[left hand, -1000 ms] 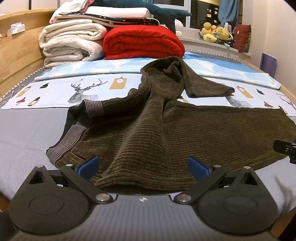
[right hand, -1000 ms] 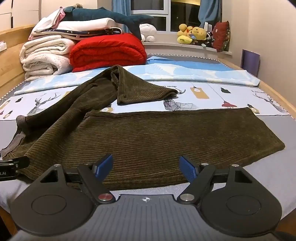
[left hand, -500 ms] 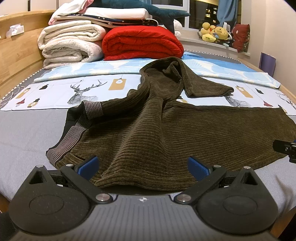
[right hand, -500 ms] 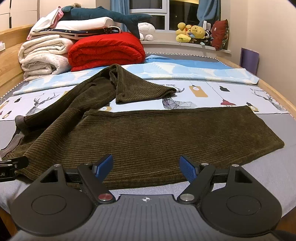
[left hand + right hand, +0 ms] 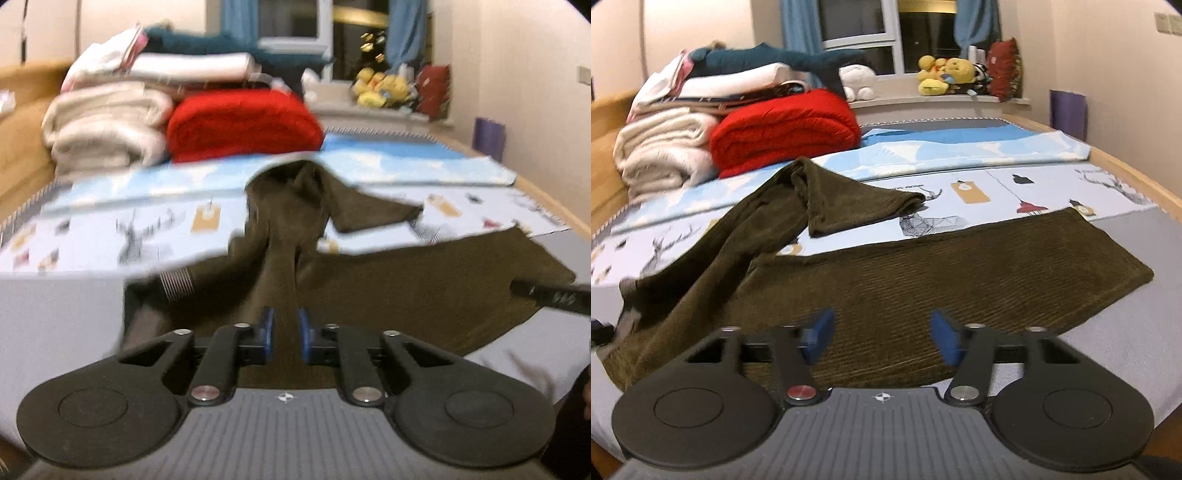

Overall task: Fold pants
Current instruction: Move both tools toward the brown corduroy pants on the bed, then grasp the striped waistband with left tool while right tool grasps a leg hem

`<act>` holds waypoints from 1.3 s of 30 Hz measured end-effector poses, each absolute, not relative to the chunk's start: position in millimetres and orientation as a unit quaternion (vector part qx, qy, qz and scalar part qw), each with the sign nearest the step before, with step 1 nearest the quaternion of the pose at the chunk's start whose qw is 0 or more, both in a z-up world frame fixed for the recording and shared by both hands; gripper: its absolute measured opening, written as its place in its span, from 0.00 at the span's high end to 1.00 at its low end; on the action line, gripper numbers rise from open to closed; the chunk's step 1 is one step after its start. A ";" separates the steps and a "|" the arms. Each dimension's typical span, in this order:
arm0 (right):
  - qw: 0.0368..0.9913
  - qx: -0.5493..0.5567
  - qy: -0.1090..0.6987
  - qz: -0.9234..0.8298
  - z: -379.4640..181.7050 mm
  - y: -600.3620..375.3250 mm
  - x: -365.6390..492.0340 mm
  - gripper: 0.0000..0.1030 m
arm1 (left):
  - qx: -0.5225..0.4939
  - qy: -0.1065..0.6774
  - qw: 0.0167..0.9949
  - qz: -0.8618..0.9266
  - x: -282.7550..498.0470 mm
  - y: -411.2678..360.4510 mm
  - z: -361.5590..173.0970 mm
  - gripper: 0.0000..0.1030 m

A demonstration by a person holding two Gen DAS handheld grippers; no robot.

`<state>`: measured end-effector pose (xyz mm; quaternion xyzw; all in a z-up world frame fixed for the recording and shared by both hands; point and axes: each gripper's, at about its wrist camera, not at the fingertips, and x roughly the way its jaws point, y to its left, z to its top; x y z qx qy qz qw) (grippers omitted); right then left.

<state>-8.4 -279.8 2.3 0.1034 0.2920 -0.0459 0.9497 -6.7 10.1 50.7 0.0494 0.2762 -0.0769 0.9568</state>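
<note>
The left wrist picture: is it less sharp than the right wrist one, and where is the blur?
Left wrist view: yes, blurred throughout; the pants and red blanket are smeared, while the left gripper is sharper. Right wrist view: mostly sharp; the right gripper pads are smeared. Both bend straight edges.

My left wrist view is smeared throughout: the corduroy ribs of the pants [image 5: 406, 291] vanish, and the sheet's [image 5: 110, 236] prints are unreadable. The fold pinched in my left claw [image 5: 283, 340], whose jaws are closing, hides behind its blue pads [image 5: 266, 334]. My right claw [image 5: 881, 336], also closing, has blurred pads; whether they touch cloth I cannot tell. The pants' near hem lies hidden beneath it.
</note>
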 end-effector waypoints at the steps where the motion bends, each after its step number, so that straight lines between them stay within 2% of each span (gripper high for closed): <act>1: 0.945 0.106 0.304 -0.051 3.0 -282.4 -6.9 0.61 | 0.060 0.262 0.960 -0.081 -7.0 15.8 58.6 0.86; 7: 0.928 0.180 0.315 -0.080 1.2 -328.3 11.9 0.62 | 0.061 0.248 0.964 -0.073 29.0 87.9 77.5 0.86; 9: 0.919 0.188 0.333 -0.093 -6.2 -349.1 26.0 0.61 | 0.050 0.275 0.958 -0.058 48.9 118.9 60.2 0.86; 12: 0.887 0.248 0.373 -0.113 -27.7 -393.3 49.3 0.59 | -0.041 0.368 0.929 -0.021 86.7 165.4 31.1 0.86; 14: 0.858 0.297 0.394 -0.146 -41.9 -423.4 61.7 0.59 | -0.076 0.402 0.912 -0.009 103.8 184.6 13.0 0.86; 17: 0.837 0.310 0.401 -0.207 -54.4 -454.6 70.6 0.59 | -0.112 0.432 0.895 -0.003 126.8 205.0 -8.6 0.85; 20: 0.817 0.339 0.386 -0.260 -63.7 -485.7 70.7 0.54 | -0.134 0.461 0.877 0.005 145.0 215.2 -24.1 0.74; 22: 0.805 0.346 0.379 -0.298 -69.4 -502.2 70.2 0.53 | -0.142 0.467 0.873 0.012 151.0 220.9 -31.0 0.56; 25: 0.788 0.364 0.370 -0.331 -83.2 -532.6 67.2 0.53 | -0.135 0.474 0.870 0.016 160.4 223.2 -41.2 0.36; 27: 0.785 0.384 0.356 -0.331 -87.6 -544.6 67.3 0.53 | -0.129 0.492 0.861 0.001 170.3 216.8 -50.1 0.32; 33: 0.799 0.366 0.337 -0.337 -91.5 -564.2 84.1 0.53 | -0.053 0.519 0.853 -0.017 186.7 190.0 -68.6 0.31; 34: 0.801 0.362 0.337 -0.336 -91.5 -565.3 86.0 0.58 | -0.040 0.519 0.854 -0.017 187.5 186.3 -69.6 0.33; 35: 0.806 0.355 0.336 -0.334 -91.5 -568.7 90.4 0.73 | -0.030 0.518 0.854 -0.018 188.5 182.6 -69.7 0.35; 36: 0.807 0.348 0.338 -0.336 -91.0 -568.6 93.9 0.83 | -0.021 0.518 0.855 -0.020 188.5 179.5 -69.1 0.40; 37: 0.808 0.352 0.335 -0.333 -90.0 -579.4 91.9 0.87 | -0.013 0.518 0.855 -0.021 188.4 176.5 -68.0 0.49; 38: 0.807 0.359 0.331 -0.332 -88.8 -581.4 89.3 0.89 | -0.002 0.516 0.857 -0.023 186.8 173.6 -65.8 0.53; 39: 0.809 0.362 0.324 -0.332 -85.9 -582.0 89.4 0.90 | 0.009 0.513 0.858 -0.026 184.2 170.8 -63.0 0.63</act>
